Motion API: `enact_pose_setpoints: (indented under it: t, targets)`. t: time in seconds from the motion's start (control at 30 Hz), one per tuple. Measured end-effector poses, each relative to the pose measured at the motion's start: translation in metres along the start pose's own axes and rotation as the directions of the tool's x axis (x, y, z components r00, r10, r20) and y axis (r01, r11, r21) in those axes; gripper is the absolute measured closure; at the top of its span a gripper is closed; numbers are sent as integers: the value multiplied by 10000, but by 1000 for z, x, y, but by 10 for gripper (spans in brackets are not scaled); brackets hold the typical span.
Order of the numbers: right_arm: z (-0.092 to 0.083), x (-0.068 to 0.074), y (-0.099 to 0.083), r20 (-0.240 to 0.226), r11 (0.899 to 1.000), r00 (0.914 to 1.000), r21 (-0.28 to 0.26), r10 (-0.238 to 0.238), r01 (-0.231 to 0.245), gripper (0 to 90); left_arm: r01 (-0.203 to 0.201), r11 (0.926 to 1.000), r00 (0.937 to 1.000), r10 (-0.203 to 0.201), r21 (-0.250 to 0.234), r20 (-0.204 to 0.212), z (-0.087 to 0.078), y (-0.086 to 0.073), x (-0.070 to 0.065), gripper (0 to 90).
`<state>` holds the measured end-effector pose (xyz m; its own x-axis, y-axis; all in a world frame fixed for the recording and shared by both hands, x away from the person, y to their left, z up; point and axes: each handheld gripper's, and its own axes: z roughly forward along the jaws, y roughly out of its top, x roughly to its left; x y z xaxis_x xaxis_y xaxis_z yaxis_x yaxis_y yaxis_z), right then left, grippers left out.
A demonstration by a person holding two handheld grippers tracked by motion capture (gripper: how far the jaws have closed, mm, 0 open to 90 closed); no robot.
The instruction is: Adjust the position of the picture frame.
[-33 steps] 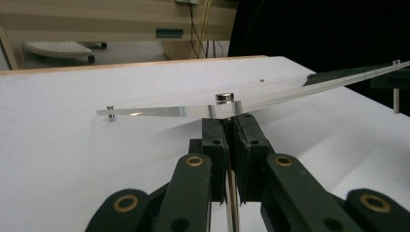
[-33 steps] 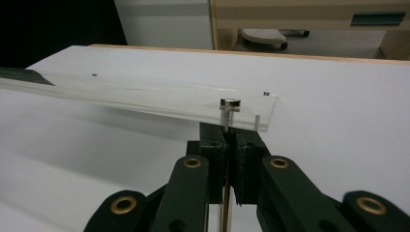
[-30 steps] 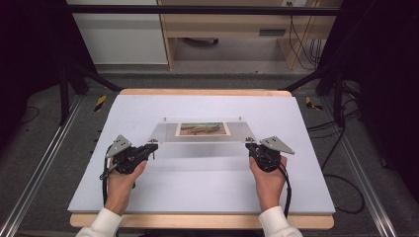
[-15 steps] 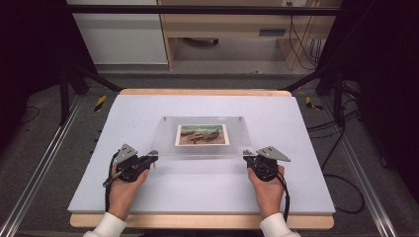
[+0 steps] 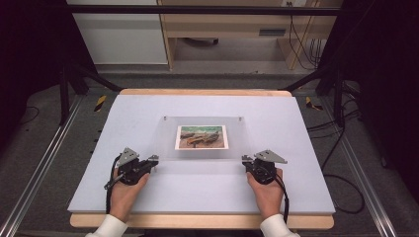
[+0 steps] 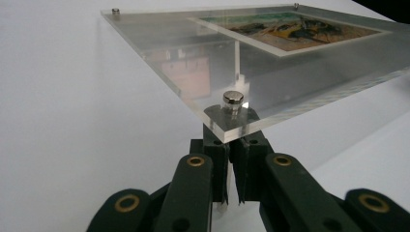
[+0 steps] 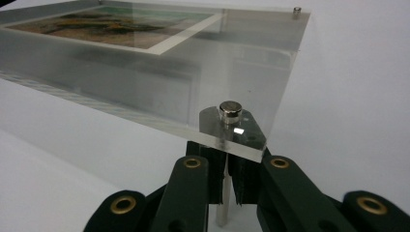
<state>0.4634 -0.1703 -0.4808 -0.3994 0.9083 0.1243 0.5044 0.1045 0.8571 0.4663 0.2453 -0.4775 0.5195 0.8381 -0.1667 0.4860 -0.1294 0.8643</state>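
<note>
As the clear acrylic frame [image 5: 202, 138] lies over the middle of the white table [image 5: 296, 187], its long axis running side to side, I find it directly ahead of both tools, with the picture [image 5: 201, 137] sandwiched in its centre. My left gripper [image 5: 154, 159] is clamped on the thin standoff pin [image 6: 226, 193] under the near left corner, below the metal stud [image 6: 233, 100]; my right gripper [image 5: 244, 159] is clamped likewise on the pin [image 7: 221, 205] at the near right corner, under its own stud [image 7: 230, 109]. In both gripper views the near edge rides above the surface, so I judge the panel tilted up toward me, though whether the far edge touches down I cannot tell. Each hand is equally near its own corner. White surface lies open on every side of the frame, well short of the wooden edge [image 5: 197, 220], so lowering it flat should meet no obstruction.
</note>
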Motion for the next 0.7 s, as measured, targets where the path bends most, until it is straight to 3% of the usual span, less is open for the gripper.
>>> enact_pose_setpoints:
  t: [0.5, 0.63, 0.7]
  targets:
    - [-1, -3, -1, -202, 10000, 9998, 45, -20, 21, 837, -42, 10000, 10000, 42, 51, 79, 0, -1, 1, 834]
    - [-6, -6, -2, -484, 9993, 9987, 334, 154, -138, 679, -143, 9997, 9998, 146, 174, -165, -4, -2, 0, 686]
    - [-11, -7, -2, -429, 9987, 9991, 504, 9, 13, 573, -157, 9976, 9997, 169, 672, -177, -4, -4, -1, 563]
